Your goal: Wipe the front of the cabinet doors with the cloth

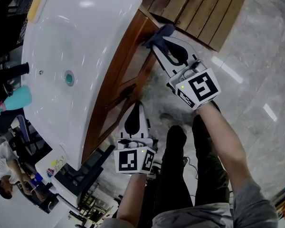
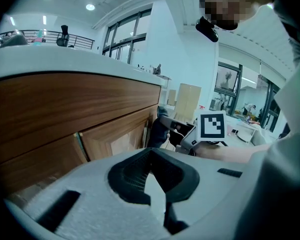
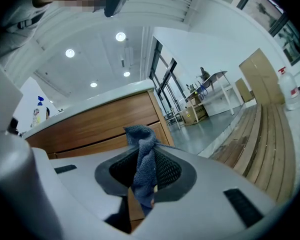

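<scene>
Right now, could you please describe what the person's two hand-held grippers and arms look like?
Both the left hand-held gripper and the right hand-held gripper are pale grey, tapering shells with black ribbed jaw pads. Each carries a marker cube with black-and-white squares and a small green light. The person wears grey sleeves pushed up the forearms and dark trousers.

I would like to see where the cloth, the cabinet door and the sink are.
cloth [image 3: 143, 164]: right gripper view, on its twisted middle between the jaws.
cabinet door [image 2: 115, 139]: left gripper view, on its wooden panel.
sink [image 1: 88, 44]: head view, on the bare white basin.
</scene>
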`<action>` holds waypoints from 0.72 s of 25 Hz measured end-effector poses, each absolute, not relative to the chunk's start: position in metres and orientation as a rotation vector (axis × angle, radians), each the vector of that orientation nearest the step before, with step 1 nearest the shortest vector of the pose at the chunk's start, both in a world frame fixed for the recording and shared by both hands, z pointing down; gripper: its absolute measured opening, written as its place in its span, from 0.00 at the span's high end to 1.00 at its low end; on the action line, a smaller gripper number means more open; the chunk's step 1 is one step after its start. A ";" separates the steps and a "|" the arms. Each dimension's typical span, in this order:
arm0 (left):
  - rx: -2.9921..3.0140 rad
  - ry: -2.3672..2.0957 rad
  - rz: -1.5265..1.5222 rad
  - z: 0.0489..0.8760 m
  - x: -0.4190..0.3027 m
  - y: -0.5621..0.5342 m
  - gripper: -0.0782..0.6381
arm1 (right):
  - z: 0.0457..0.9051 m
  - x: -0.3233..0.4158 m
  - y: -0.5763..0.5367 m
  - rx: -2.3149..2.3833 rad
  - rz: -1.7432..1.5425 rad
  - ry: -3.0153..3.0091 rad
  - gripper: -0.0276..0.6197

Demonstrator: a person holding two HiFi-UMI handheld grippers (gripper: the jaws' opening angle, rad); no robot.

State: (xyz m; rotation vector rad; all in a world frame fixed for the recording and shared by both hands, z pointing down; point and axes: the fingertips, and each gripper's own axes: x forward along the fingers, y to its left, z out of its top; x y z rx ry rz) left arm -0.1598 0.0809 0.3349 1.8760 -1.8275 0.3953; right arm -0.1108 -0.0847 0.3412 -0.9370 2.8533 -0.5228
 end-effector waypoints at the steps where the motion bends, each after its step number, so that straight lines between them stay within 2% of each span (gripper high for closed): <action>1: 1.879 -1.826 0.395 0.335 -0.159 0.084 0.88 | 0.341 -0.110 -0.081 -0.940 -0.521 2.851 0.85; 11: 1.884 -1.823 0.376 0.328 -0.157 0.105 0.88 | 0.327 -0.094 -0.026 -0.909 -0.505 2.883 0.85; 18: 1.868 -1.833 0.370 0.337 -0.169 0.122 0.88 | 0.346 -0.114 0.032 -0.830 -0.558 2.912 0.84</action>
